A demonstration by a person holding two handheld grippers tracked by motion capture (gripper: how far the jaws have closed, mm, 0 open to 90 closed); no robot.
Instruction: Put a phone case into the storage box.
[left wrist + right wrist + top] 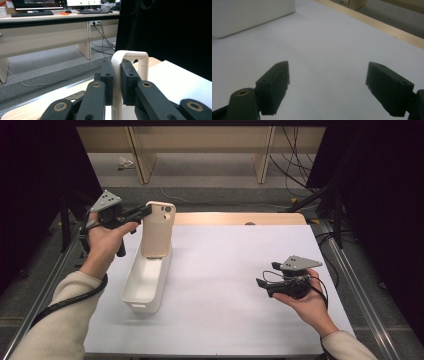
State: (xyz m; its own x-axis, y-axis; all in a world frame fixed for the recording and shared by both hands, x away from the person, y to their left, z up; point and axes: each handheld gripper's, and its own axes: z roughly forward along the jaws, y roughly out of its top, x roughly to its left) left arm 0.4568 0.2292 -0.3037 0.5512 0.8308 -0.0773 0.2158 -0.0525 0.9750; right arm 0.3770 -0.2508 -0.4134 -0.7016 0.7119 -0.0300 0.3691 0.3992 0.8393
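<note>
We saw the left gripper clamped on the beige phone case, fingers pinching its thin edge near the top corner; in the left gripper view the case wall ran straight up between the pads. From the high view, the case stood upright, long axis vertical, camera cutout at the top, its lower end dipping into the far end of the white bin. We could not tell whether that end touched the bin floor. The left gripper reached in level from the case's left side.

The key relation, as we judged it: the case's long axis was vertical over the bin, whose long axis ran near to far on the worktop, so laying the case inside would need a tip toward the person.

The right gripper rested low on the right of the white worktop, well apart from the bin, fingers spread wide with nothing between them. The left hand was clearly the nearer one. The bin's white wall showed far off in the right gripper view.
</note>
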